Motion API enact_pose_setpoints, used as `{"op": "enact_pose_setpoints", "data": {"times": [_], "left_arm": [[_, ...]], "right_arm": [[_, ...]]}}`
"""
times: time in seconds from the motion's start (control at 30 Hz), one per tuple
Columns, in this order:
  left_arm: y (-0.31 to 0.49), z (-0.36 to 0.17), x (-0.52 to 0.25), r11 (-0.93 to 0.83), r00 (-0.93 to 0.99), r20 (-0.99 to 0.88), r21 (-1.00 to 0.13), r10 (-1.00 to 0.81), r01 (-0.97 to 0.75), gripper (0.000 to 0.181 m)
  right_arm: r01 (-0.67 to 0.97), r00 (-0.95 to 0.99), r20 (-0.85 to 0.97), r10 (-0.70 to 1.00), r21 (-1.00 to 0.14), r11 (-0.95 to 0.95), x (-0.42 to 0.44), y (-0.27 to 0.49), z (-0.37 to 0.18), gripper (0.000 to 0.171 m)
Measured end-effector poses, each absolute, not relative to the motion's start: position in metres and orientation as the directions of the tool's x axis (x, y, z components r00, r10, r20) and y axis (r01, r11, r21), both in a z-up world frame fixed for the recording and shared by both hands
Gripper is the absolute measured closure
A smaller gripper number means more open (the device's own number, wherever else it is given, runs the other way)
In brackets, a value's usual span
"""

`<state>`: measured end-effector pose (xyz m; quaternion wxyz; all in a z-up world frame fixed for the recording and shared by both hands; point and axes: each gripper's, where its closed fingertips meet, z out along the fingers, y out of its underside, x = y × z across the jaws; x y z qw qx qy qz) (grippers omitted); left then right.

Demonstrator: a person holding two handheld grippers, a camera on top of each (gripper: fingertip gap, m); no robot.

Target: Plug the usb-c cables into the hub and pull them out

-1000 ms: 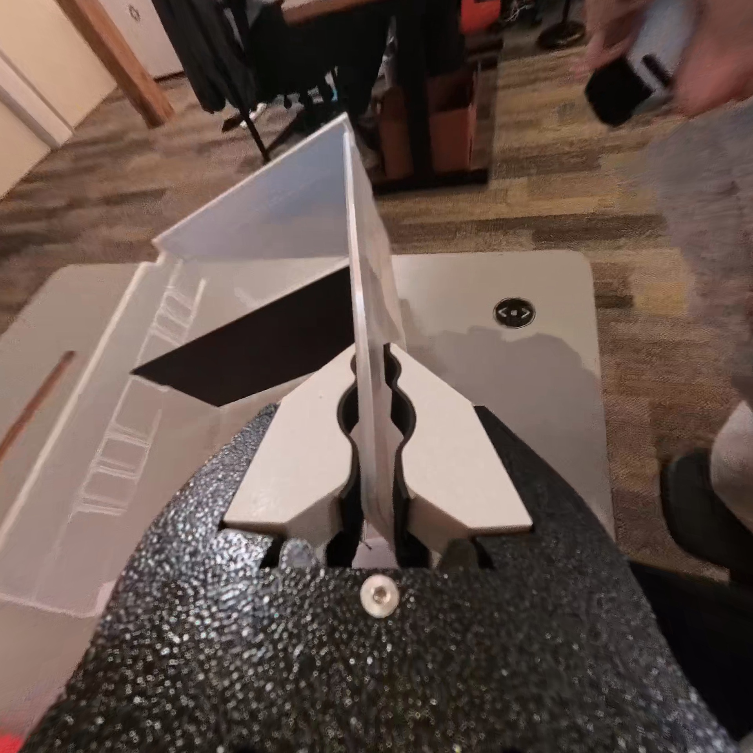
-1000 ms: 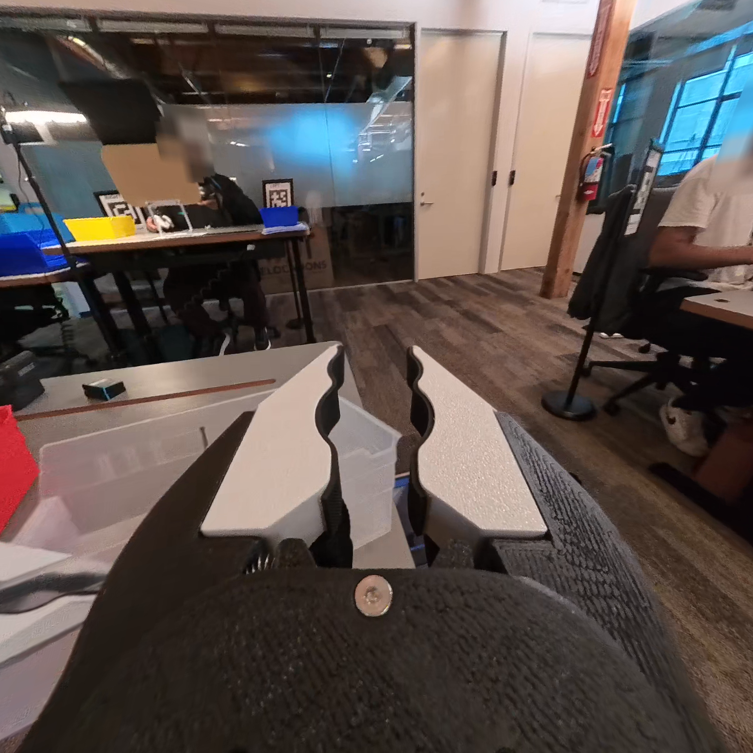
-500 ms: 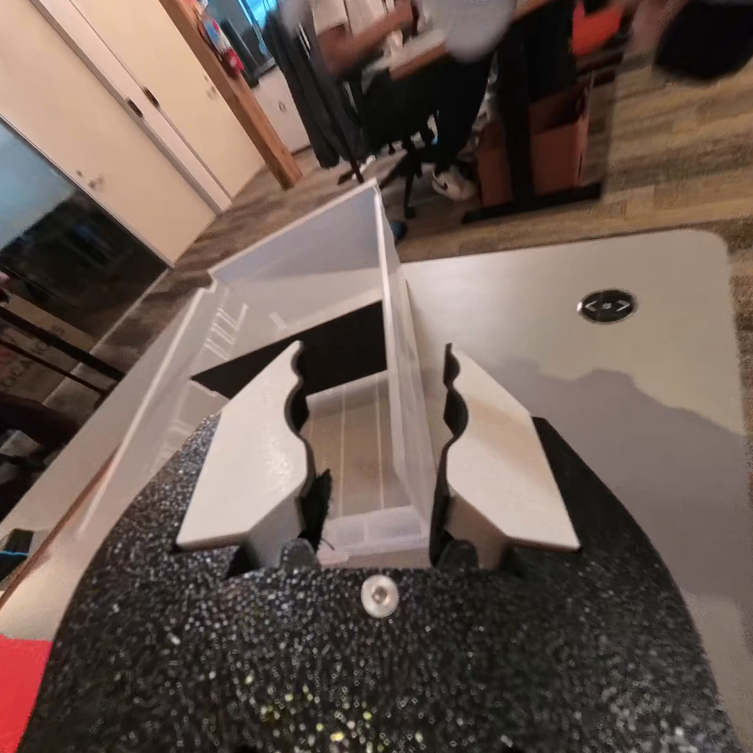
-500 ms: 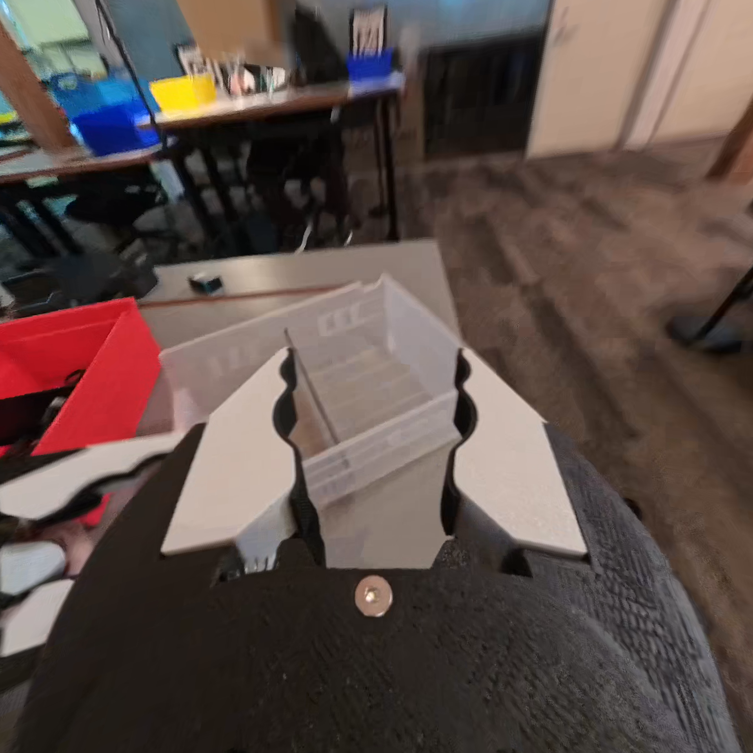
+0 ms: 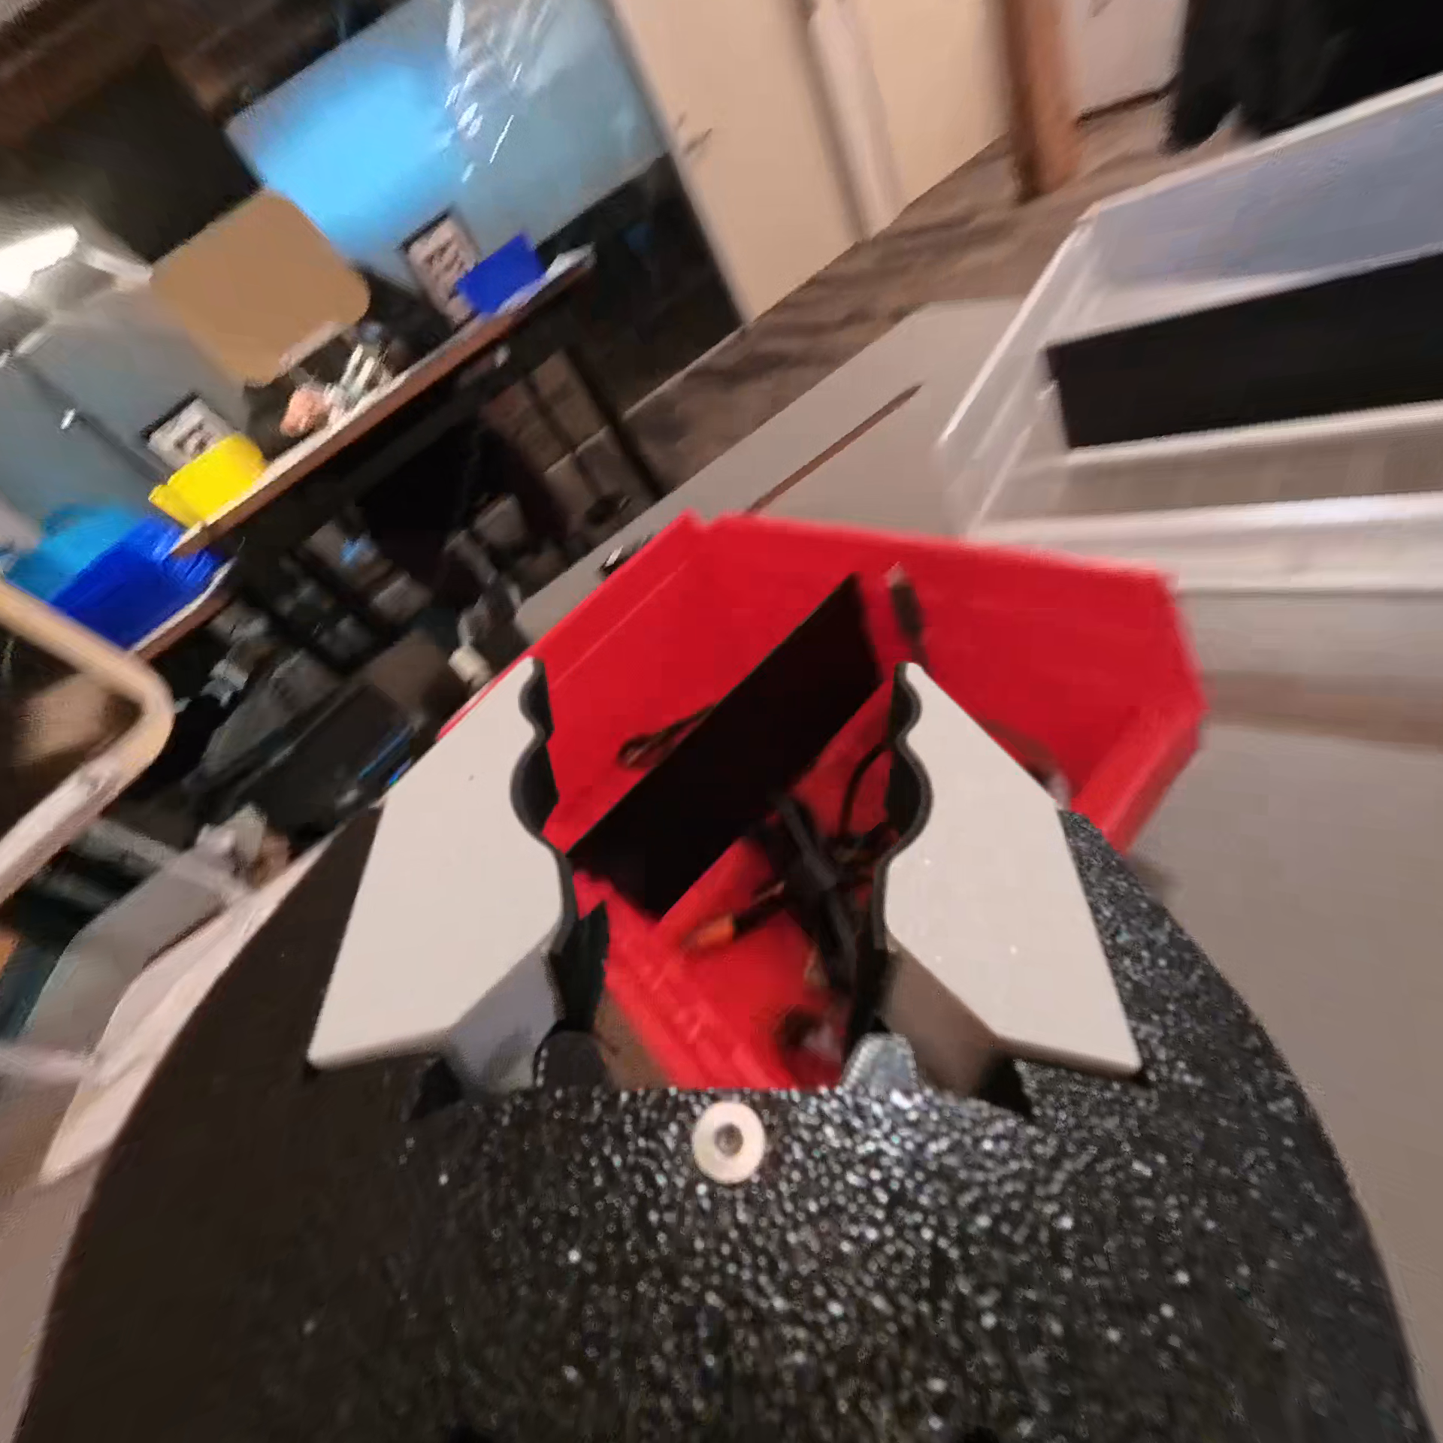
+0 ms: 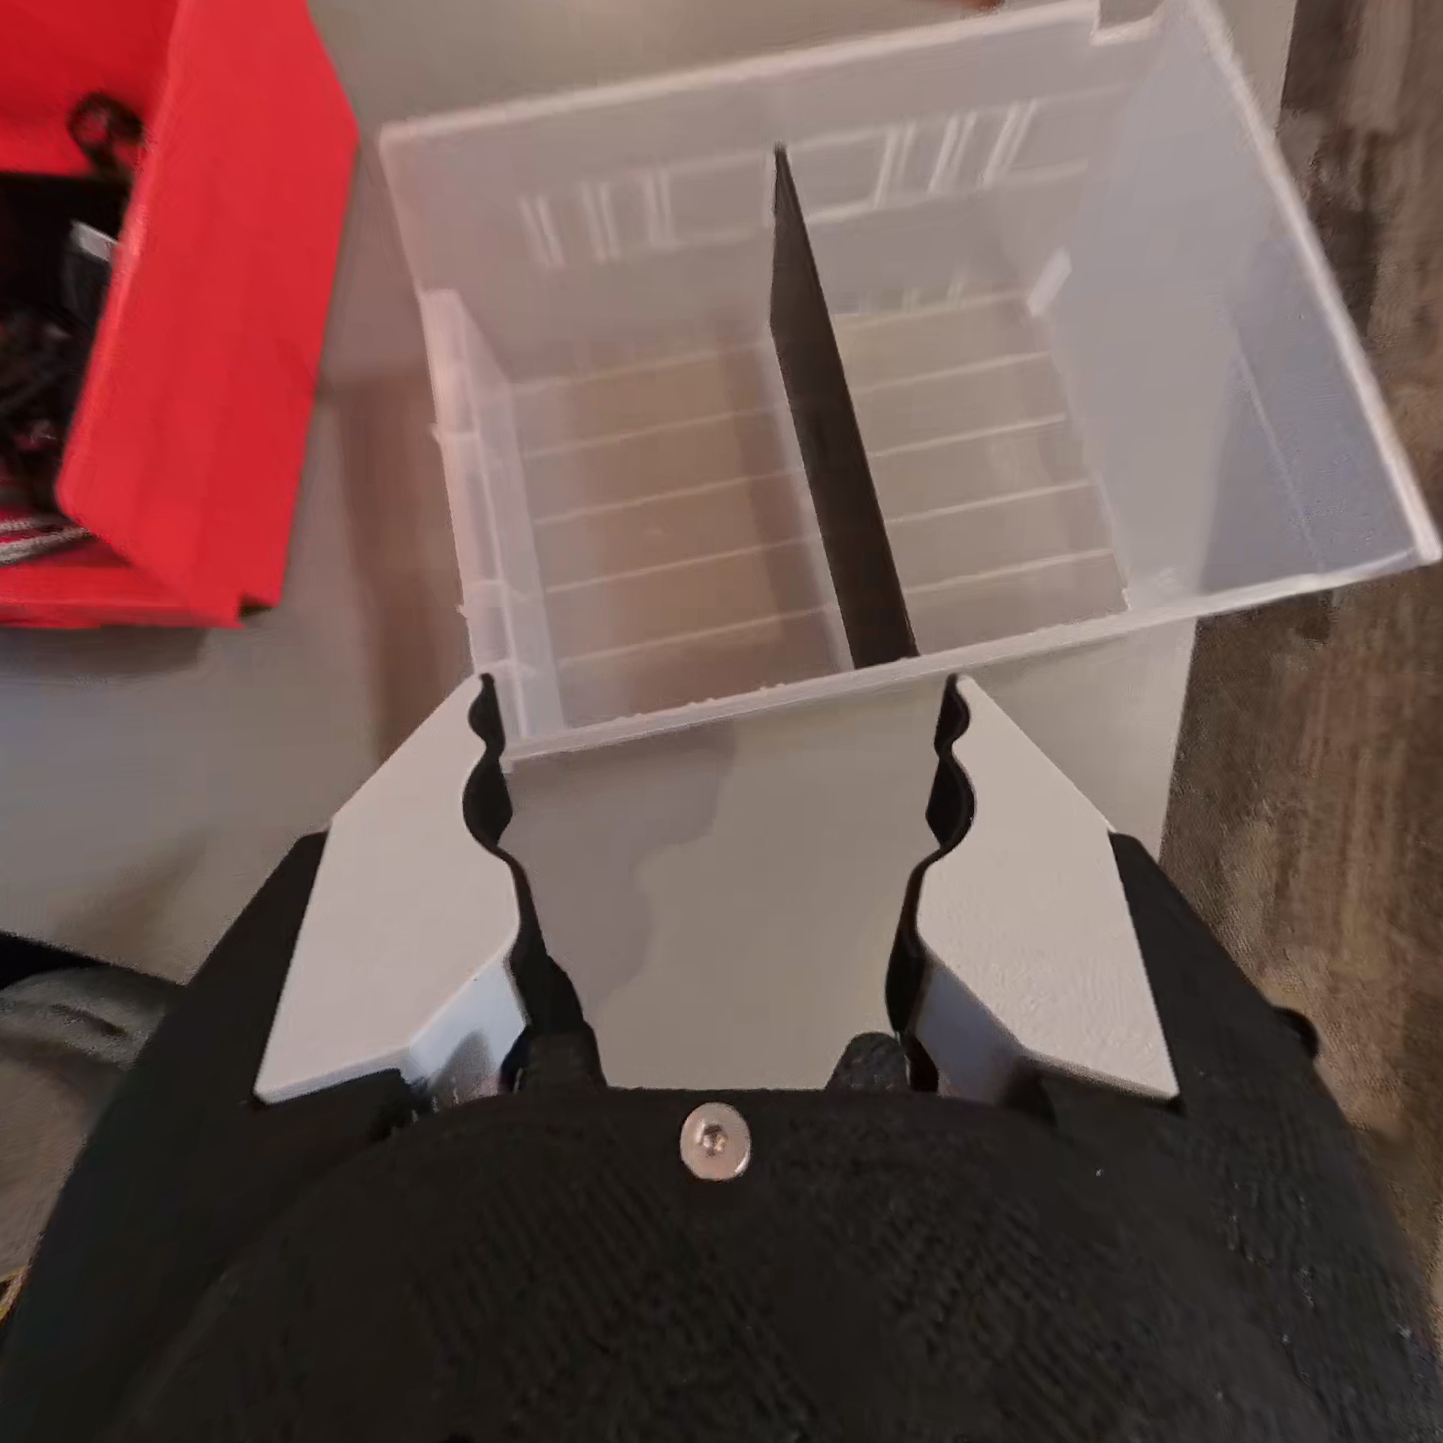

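My left gripper [image 5: 722,750] is wide open and holds nothing. It points into the red bin [image 5: 1093,671], where dark cables [image 5: 820,867] lie in a blurry tangle beside a black divider [image 5: 726,765]. My right gripper [image 6: 714,765] is wide open too, holding nothing, in front of the clear bin [image 6: 1249,328] on the grey table [image 6: 195,742].

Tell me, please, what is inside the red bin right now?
The red bin holds a black divider and tangled dark cables, some with orange ends. Its floor under the divider and behind the hand-held gripper's fingers is hidden.
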<state>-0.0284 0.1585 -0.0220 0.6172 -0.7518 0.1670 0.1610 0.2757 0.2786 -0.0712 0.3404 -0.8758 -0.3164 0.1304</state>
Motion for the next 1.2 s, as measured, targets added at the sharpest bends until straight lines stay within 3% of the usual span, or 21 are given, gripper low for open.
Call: {"op": "enact_pose_setpoints", "data": {"times": [0.2, 0.43, 0.6, 0.7, 0.77, 0.97, 1.2], "left_arm": [[0.145, -0.068, -0.081, -0.404, 0.921, -0.388, -0.847, 0.027, -0.345, 0.098], [0.145, -0.102, -0.094, -0.548, 0.916, -0.400, -0.773, 0.028, -0.320, 0.092], [0.144, -0.116, -0.102, -0.597, 0.937, -0.349, -0.758, 0.030, -0.263, 0.093], [0.142, -0.121, -0.113, -0.621, 0.930, -0.364, -0.740, 0.048, -0.258, 0.100], [0.141, -0.123, -0.118, -0.623, 0.928, -0.369, -0.738, 0.052, -0.259, 0.117], [0.126, -0.113, -0.155, -0.603, 0.884, -0.445, -0.747, 0.142, -0.279, 0.158], [0.095, -0.110, -0.194, -0.601, 0.888, -0.418, -0.765, 0.191, -0.231, 0.162]], "right_arm": [[0.473, 0.812, 0.030, 0.583, -0.618, -0.627, 0.264, 0.297, -0.098, 0.058], [0.604, 0.771, 0.185, 0.610, -0.515, -0.608, 0.281, 0.292, -0.109, 0.076], [0.598, 0.797, 0.256, 0.548, -0.467, -0.651, 0.313, 0.290, -0.105, 0.077], [0.560, 0.828, 0.267, 0.494, -0.458, -0.690, 0.333, 0.287, -0.101, 0.077], [0.537, 0.841, 0.216, 0.497, -0.458, -0.709, 0.338, 0.283, -0.104, 0.077], [0.488, 0.849, 0.048, 0.526, -0.451, -0.748, 0.345, 0.272, -0.112, 0.098], [0.428, 0.896, 0.084, 0.436, -0.427, -0.797, 0.394, 0.274, -0.117, 0.143]]}}
